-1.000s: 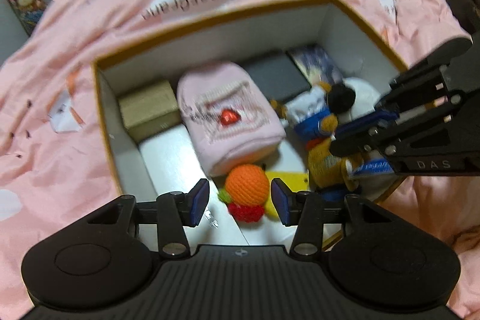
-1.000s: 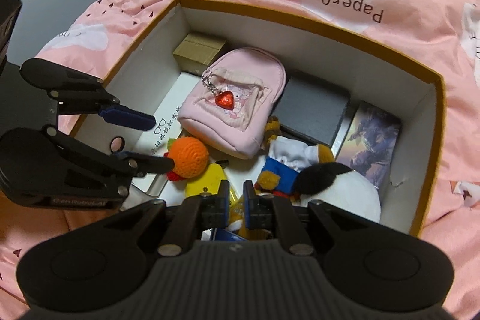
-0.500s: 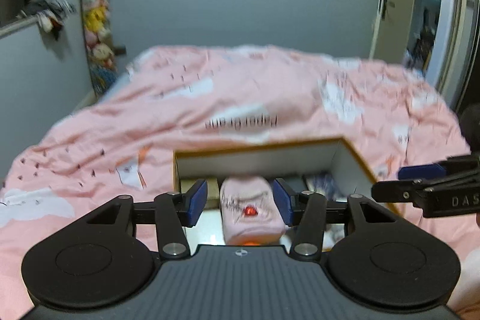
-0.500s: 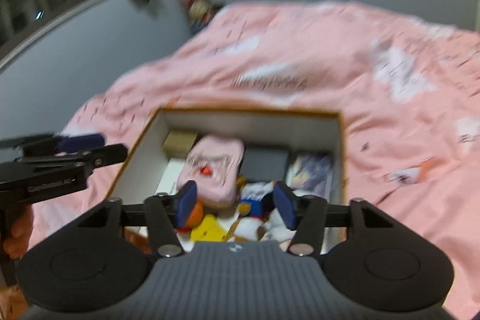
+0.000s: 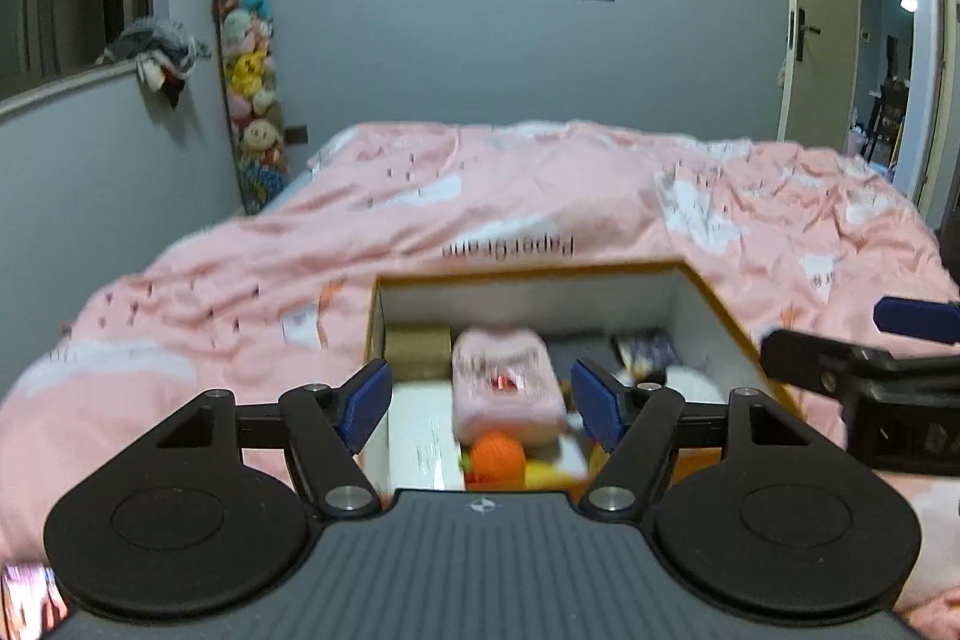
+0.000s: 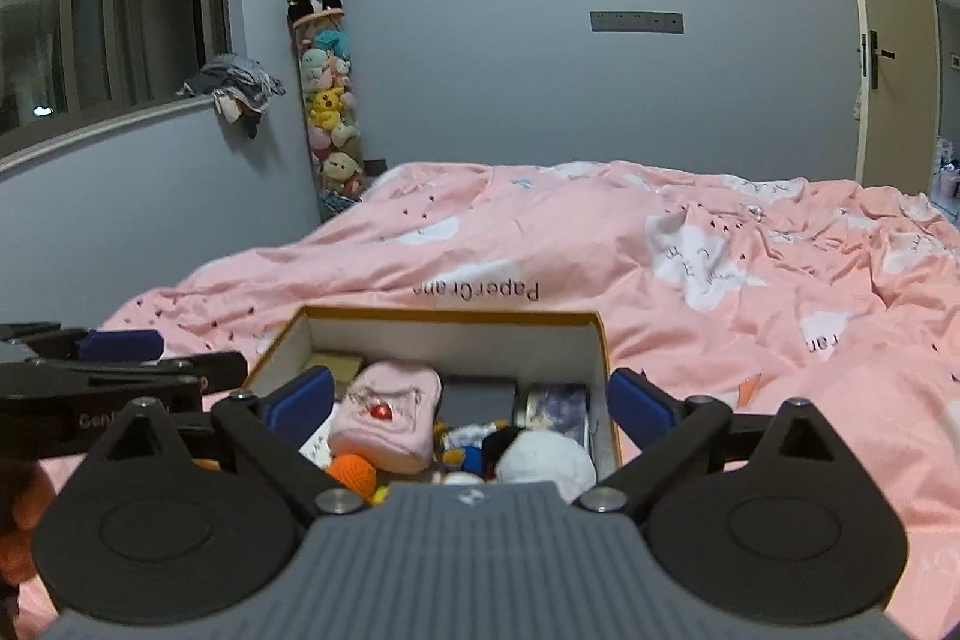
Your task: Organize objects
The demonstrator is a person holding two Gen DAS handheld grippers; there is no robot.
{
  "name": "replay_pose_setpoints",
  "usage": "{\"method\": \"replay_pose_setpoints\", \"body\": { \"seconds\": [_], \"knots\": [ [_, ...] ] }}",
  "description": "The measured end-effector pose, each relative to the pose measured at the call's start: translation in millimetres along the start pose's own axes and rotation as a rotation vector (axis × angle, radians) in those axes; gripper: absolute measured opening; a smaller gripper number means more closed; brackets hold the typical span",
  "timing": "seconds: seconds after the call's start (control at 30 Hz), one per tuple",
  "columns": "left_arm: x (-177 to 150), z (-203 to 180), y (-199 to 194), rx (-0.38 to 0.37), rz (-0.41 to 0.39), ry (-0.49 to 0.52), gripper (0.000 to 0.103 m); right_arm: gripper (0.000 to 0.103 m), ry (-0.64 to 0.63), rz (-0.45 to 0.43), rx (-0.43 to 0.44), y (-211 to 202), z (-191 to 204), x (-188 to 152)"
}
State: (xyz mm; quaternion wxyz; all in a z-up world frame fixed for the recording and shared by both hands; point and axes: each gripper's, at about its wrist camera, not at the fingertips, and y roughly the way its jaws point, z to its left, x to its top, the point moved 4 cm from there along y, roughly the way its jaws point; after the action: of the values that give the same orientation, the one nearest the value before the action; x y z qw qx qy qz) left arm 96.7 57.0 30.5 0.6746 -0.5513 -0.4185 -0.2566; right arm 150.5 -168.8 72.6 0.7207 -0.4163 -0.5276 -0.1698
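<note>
Looked out from both wrists over a pink bedspread [image 6: 540,244] in a grey-walled bedroom. Sat on it: an open box [image 6: 450,322] with an orange rim, holding a pink mini backpack [image 6: 387,415], an orange knitted toy [image 6: 354,469], a white plush [image 6: 546,457] and a brown carton [image 5: 417,347]. Left gripper [image 5: 480,400] and right gripper [image 6: 471,406] both spreading wider, nothing between their blue pads, held above the box's near edge.

"PaperCrane" printed upside down on pink duvet [image 6: 477,290], also seen in left wrist view [image 5: 509,247]. Partial "Gen…" on left tool [image 6: 99,421] body. Paper in box has print, unreadable.
</note>
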Motion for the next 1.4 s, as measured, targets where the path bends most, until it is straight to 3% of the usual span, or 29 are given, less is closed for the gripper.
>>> {"method": "replay_pose_setpoints", "body": {
  "seconds": [0.17,0.3,1.4],
  "knots": [
    [-26,2,8,0.014,0.092,-0.032,0.080,0.098,0.029,0.072,0.005,14,0,-21],
    [-34,2,9,0.017,0.121,-0.036,0.080,0.098,-0.011,0.105,-0.035,17,4,-33],
    [-41,-6,1,-0.005,0.125,-0.012,0.080,0.100,-0.021,0.141,-0.063,11,3,-42]
  ]
}}
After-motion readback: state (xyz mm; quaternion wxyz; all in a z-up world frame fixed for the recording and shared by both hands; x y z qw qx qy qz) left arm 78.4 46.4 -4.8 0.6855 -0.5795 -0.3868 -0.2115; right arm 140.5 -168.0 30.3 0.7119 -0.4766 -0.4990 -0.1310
